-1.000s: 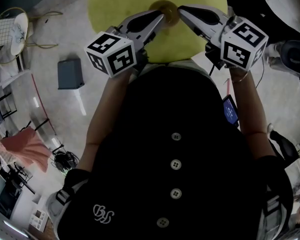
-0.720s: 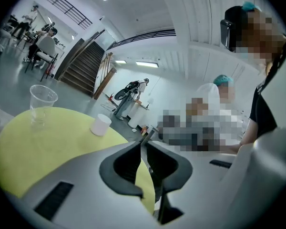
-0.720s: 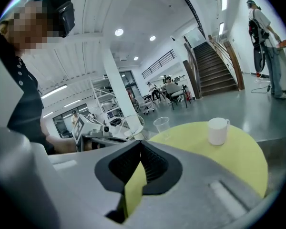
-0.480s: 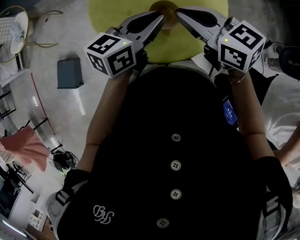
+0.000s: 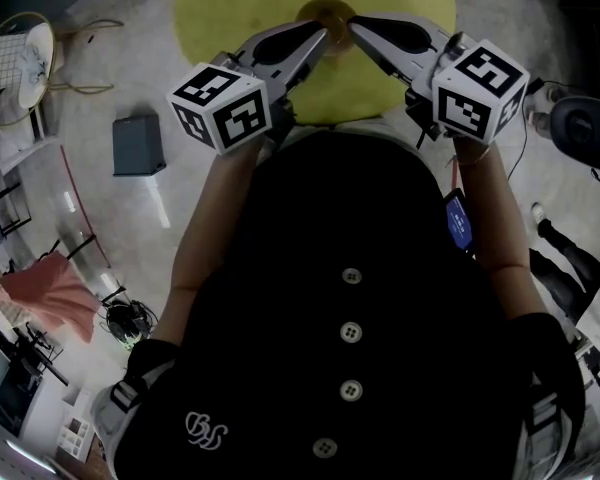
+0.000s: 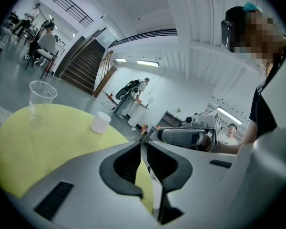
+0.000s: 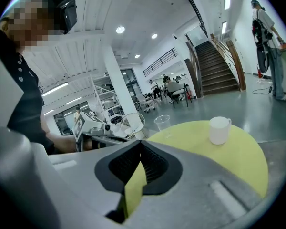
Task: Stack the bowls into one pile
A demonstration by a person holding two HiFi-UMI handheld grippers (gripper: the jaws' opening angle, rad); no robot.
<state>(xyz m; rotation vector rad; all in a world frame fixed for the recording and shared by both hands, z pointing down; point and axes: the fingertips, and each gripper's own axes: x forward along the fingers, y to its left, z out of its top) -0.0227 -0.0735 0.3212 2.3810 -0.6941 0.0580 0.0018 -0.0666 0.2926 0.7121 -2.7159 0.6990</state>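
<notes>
Pale floor surrounds a round yellow-green table (image 5: 230, 8), which the top edge of the head view cuts off. On the table sits a brownish bowl (image 5: 325, 12), small and dim; whether it is one bowl or several nested cannot be told. The left gripper (image 5: 323, 36) and right gripper (image 5: 352, 26) point at it from the table's near edge, tips just beside it. A grey box (image 5: 138, 146) lies on the floor left of the table.

The left gripper view shows its jaws drawn together on nothing and hiding the bowl. A clear cup (image 6: 40, 101) and a white mug (image 6: 101, 122) stand farther across the table, with bare tabletop around them.

The right gripper view shows its jaws likewise closed and empty.
</notes>
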